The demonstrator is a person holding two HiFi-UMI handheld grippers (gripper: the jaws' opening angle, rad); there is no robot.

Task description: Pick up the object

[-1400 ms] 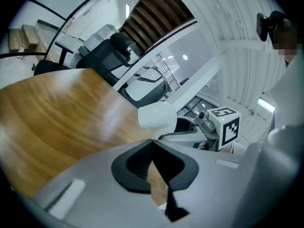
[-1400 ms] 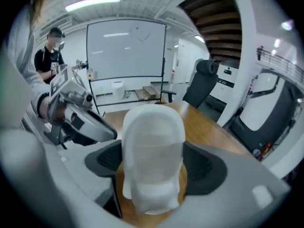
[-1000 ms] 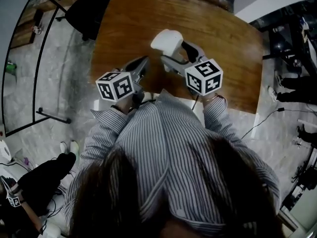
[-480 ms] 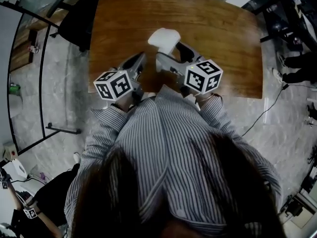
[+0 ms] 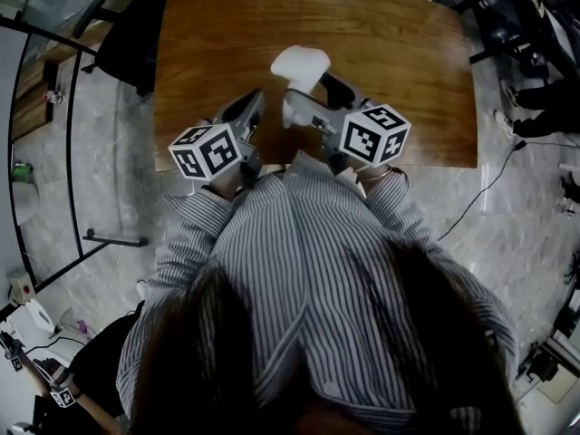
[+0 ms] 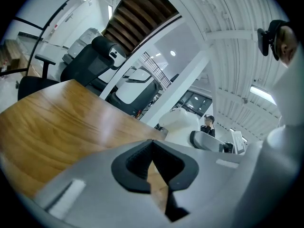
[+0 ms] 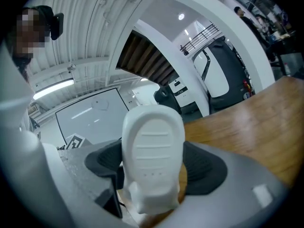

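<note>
Your right gripper (image 5: 306, 98) is clamped on the white, rounded moulded-plastic object (image 5: 301, 64). In the right gripper view the two dark pads (image 7: 205, 167) press on its sides, and its ribbed, flat face (image 7: 153, 151) stands upright towards the camera. From the head view the object sits at the gripper's tip over the near middle of the brown wooden table (image 5: 399, 53) — whether it rests on the wood or hangs clear of it, I cannot tell.

Your left gripper (image 5: 248, 109) lies just beside the right one, also over the table's near part, apart from the object. Its jaws are closed together with nothing between them — in the left gripper view the black pads (image 6: 135, 167) meet at their tips and only a sliver of wood shows behind.

A black office chair (image 5: 127, 34) stands on the pale floor at the table's far left corner.
</note>
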